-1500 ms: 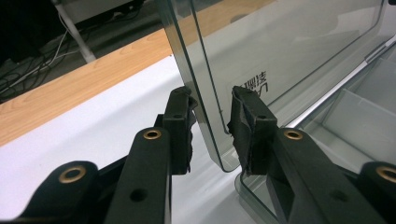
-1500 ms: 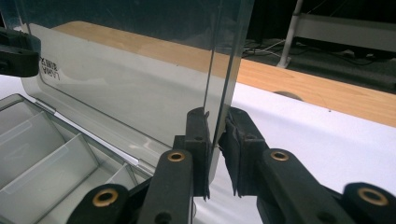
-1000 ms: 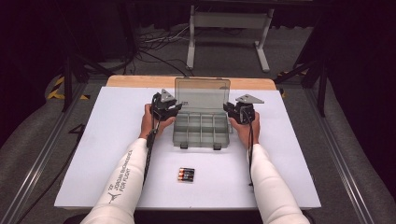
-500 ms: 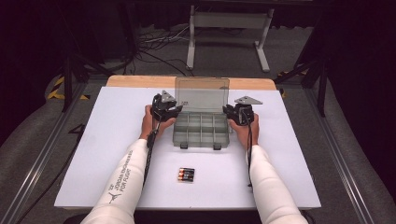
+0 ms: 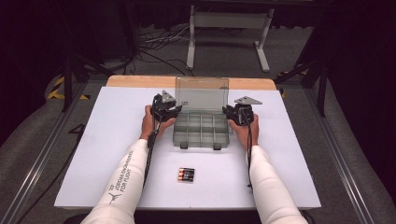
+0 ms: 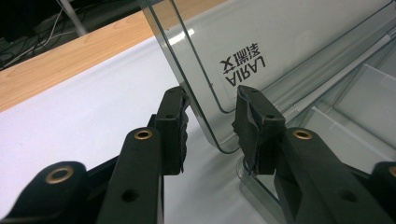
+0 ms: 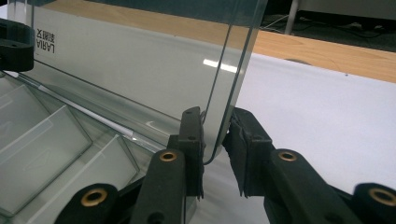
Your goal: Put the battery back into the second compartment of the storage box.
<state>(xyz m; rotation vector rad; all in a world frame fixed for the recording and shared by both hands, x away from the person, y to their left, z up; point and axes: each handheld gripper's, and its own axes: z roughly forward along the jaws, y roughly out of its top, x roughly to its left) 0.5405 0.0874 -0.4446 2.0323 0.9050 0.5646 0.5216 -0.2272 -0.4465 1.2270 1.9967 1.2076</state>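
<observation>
Clear lid (image 5: 201, 91) upright as before, both hand-held grippers' jaws loosely astride its edges, unclenched.

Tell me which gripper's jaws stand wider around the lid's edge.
The left gripper: clear gaps on both sides of the lid. The right gripper sits nearly closed on its edge.

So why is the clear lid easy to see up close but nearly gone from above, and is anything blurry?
High view: room dark, table bright, lid a faint grey pane. Left gripper view: glare streak on the lid, its mirrored lettering sharp, nearest black parts soft. Right gripper view: a small bright glint on the lid, far wooden edge slightly soft.
</observation>
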